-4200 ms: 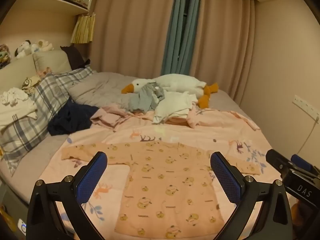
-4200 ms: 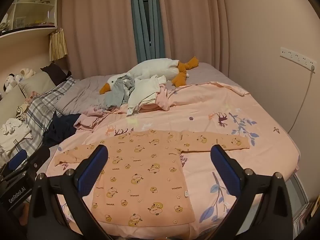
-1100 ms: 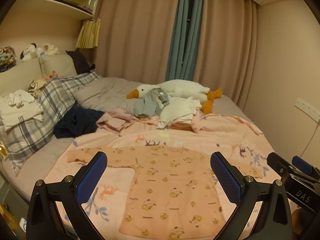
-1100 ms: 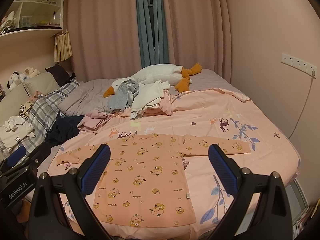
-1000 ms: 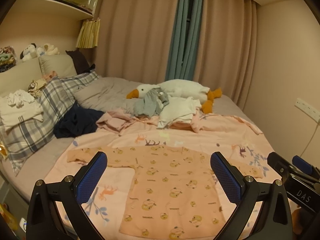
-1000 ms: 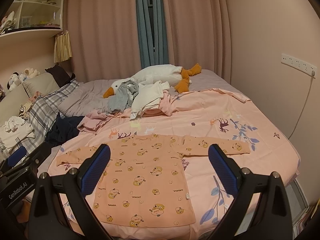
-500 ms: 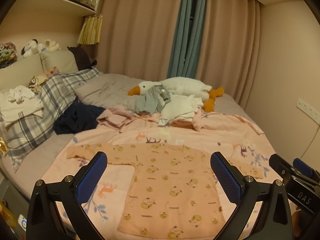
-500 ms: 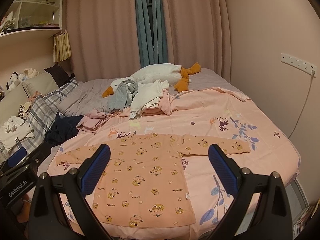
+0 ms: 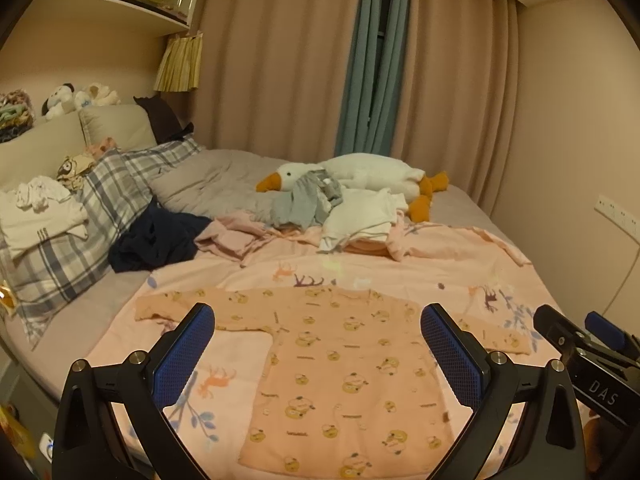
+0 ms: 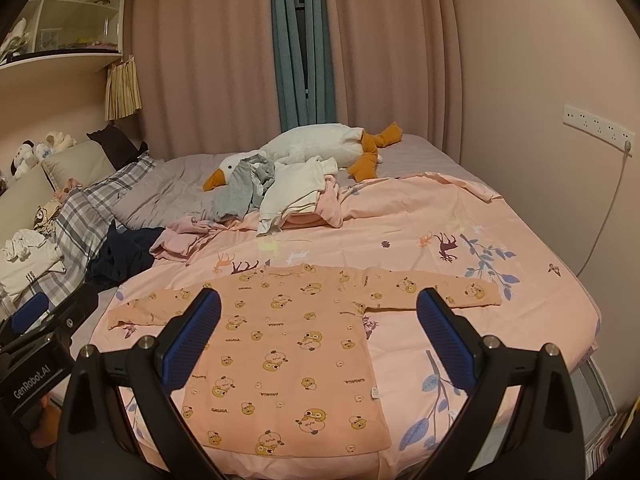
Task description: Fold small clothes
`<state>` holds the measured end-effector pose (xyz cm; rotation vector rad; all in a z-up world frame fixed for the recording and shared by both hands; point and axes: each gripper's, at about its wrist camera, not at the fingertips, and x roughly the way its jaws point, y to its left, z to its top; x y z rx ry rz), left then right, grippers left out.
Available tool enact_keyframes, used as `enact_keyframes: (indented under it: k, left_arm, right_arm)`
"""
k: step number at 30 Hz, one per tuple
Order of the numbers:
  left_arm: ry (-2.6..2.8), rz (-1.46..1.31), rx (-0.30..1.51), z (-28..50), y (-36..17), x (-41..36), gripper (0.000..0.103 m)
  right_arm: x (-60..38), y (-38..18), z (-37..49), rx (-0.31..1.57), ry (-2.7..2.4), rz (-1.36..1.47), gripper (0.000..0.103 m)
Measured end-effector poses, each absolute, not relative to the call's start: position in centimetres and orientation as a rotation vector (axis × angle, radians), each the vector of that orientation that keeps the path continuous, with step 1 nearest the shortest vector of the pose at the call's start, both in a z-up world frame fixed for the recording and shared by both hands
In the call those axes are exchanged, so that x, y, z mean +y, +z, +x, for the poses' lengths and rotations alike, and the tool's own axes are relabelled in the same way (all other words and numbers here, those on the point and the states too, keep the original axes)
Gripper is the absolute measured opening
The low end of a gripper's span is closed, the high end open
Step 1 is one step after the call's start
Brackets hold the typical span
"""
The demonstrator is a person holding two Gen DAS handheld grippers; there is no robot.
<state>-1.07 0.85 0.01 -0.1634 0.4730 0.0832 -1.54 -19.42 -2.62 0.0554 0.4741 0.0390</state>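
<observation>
Obs.: small orange long-sleeved top with a bear print lies flat on the pink printed duvet, at the near edge of the bed. Both sleeves are spread out sideways, hem toward the foot edge, neckline toward the far side. No fold in it yet.

Left gripper: released, blue pads wide apart, held above the top with nothing between the jaws. Not touching the cloth. In the right wrist view its body shows at the left edge, beside the left sleeve end.

Right gripper: also released, pads wide apart, hanging over the top, nothing held. From the left wrist view its body sits at the right edge, near the right sleeve end.

Behind the top: a heap of loose clothes — grey, white and pink pieces — lying against a white plush goose with orange beak and feet. A dark navy garment lies by the plaid pillow on the left. Folded white items rest on that pillow
</observation>
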Motion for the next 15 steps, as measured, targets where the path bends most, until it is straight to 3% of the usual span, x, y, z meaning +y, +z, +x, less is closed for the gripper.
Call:
enact_keyframes:
  k: [15]
  left_arm:
    - [0.077,-0.161,0.477,-0.65,0.05,0.67,0.102]
  right_arm:
    - [-19.17,-2.61,-1.50,0.469,0.038,0.048,0.098]
